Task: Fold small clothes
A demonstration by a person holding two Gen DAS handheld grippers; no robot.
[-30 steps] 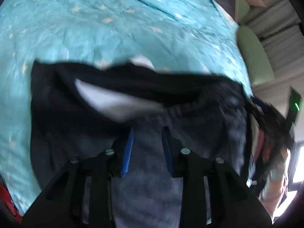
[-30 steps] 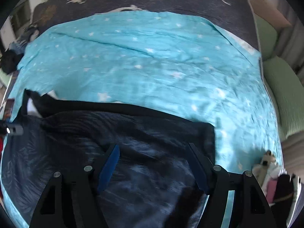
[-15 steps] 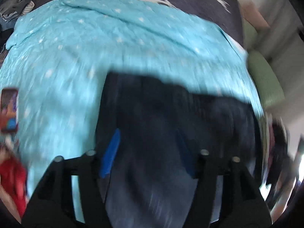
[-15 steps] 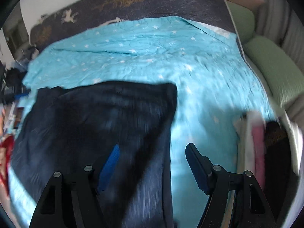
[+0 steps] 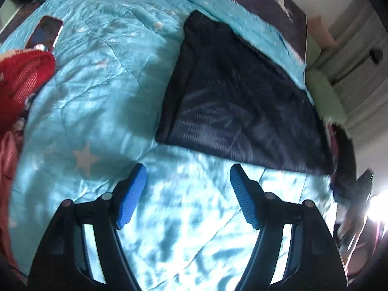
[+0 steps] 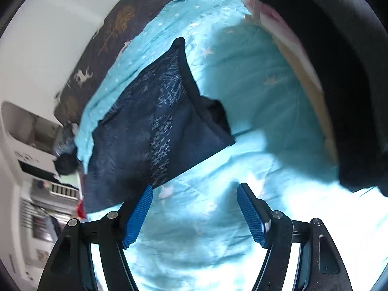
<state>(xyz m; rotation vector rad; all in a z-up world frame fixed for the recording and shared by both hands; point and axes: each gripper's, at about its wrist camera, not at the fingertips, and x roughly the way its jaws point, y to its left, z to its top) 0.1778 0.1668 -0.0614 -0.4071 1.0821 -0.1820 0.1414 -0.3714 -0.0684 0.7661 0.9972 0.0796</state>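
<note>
A dark navy garment [image 5: 237, 101] lies folded flat on the turquoise star-print bedspread [image 5: 101, 101]. It also shows in the right wrist view [image 6: 150, 131], with a pale stitched pattern and a black edge band. My left gripper [image 5: 188, 194] is open and empty, hovering over bare bedspread just short of the garment's near edge. My right gripper [image 6: 194, 213] is open and empty, over the bedspread [image 6: 242, 126], with the garment's near corner by its left finger.
A red knit garment [image 5: 21, 77] and a phone [image 5: 44, 32] lie at the left. A stack of folded clothes [image 6: 327, 55] with a dark top piece fills the right. Green cushions [image 5: 325, 92] and a dark deer-print cover [image 6: 114, 29] line the far side.
Both grippers have pulled back off the navy garment and now hang over bare bedspread. The left gripper, narrow a second ago, has opened wide. The garment lies folded and released.
</note>
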